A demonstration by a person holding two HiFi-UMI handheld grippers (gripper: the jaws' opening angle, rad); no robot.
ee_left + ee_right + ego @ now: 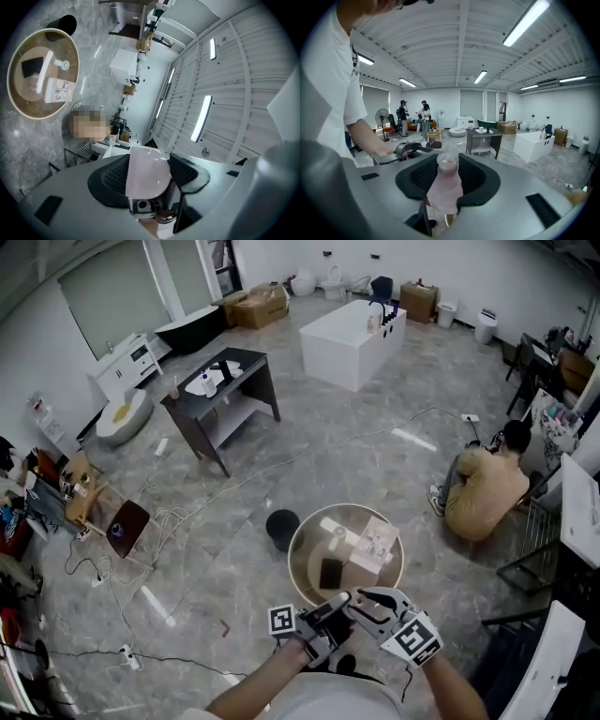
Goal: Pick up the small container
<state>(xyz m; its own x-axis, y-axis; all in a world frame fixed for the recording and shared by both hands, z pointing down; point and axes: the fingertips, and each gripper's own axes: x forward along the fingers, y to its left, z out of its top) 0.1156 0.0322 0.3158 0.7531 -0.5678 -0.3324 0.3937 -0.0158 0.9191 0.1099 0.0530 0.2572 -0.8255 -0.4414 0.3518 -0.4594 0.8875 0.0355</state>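
The small container [446,187] is a translucent pale-pink bottle with a narrow neck. It stands between the black pads [423,176] of my right gripper [447,174], which is shut on its body. In the left gripper view, a pale-pink rounded body [146,177] fills the gap of my left gripper [147,169], whose pads press on it. It looks like the same bottle. In the head view, the left gripper [323,617] and right gripper [367,602] meet tip to tip close to my body, below the round table [302,570]. They hide the bottle there.
The round glass-topped table carries a white box [375,542], a dark flat item [331,573] and a small cup [337,535]. A black bin [282,526] stands at its left. A person [483,493] crouches to the right. Cables [169,521] cross the floor, with a dark desk [220,395] farther off.
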